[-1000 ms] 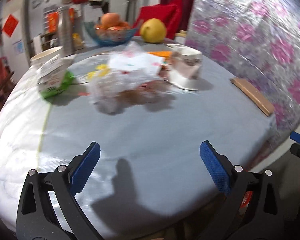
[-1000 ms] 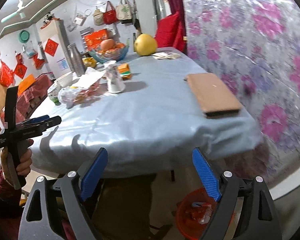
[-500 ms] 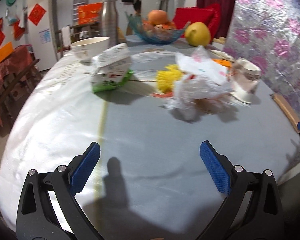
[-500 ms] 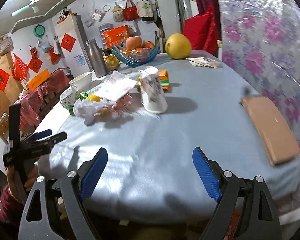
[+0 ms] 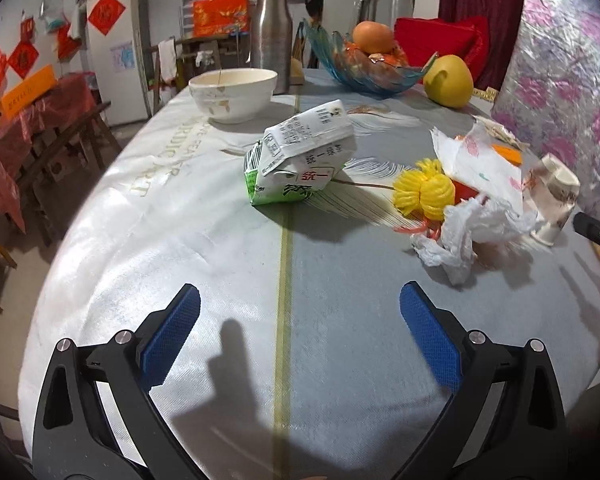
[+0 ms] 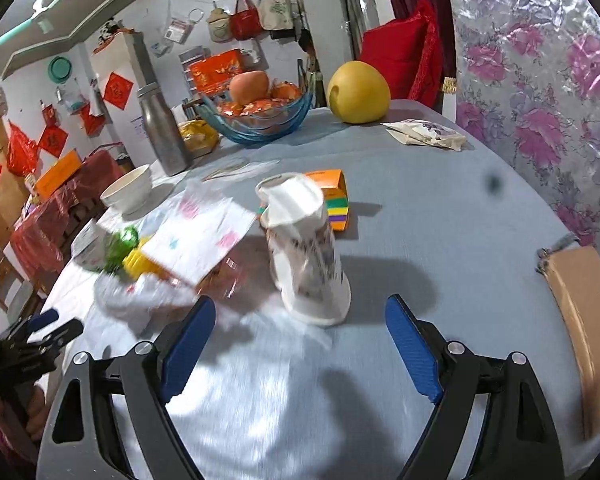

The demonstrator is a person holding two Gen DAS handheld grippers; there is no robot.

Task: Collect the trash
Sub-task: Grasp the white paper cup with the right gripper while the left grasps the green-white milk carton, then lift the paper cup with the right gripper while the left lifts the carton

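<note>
A: Entry, both wrist views. Left gripper (image 5: 300, 334): blue-padded jaws spread wide, nothing between them, above a bare stretch of the pale blue-grey tablecloth (image 5: 228, 272).

B: Right gripper (image 6: 300, 344)?

A: Jaws also wide apart and empty. The upside-down printed paper cup (image 6: 308, 256) stands rim-down on the cloth just beyond the fingertips, roughly centred between them, not touched.

B: Location of the trash?

A: All on the table. In the left view: a crushed white-and-green drink carton (image 5: 300, 156) lies on its side near the middle; to its right a yellow knotted yarn ball (image 5: 424, 194), then a crumpled white plastic bag (image 5: 472, 232) with a flat sheet of white printed paper (image 5: 480, 164) lying over it. The cup sits at the right edge of that heap.

B: Other items?

A: A white ceramic bowl (image 5: 234, 94), a tall steel flask (image 5: 272, 36), a blue glass fruit bowl (image 5: 364, 70) and a large yellow pomelo (image 5: 448, 80) at the far end. In the right view, an orange box with coloured stripes (image 6: 334, 200) just behind the cup; a flat brown cardboard piece (image 6: 584, 320) at the right table edge.

B: Image quality?

A: The right view is motion-blurred around the bag.
</note>
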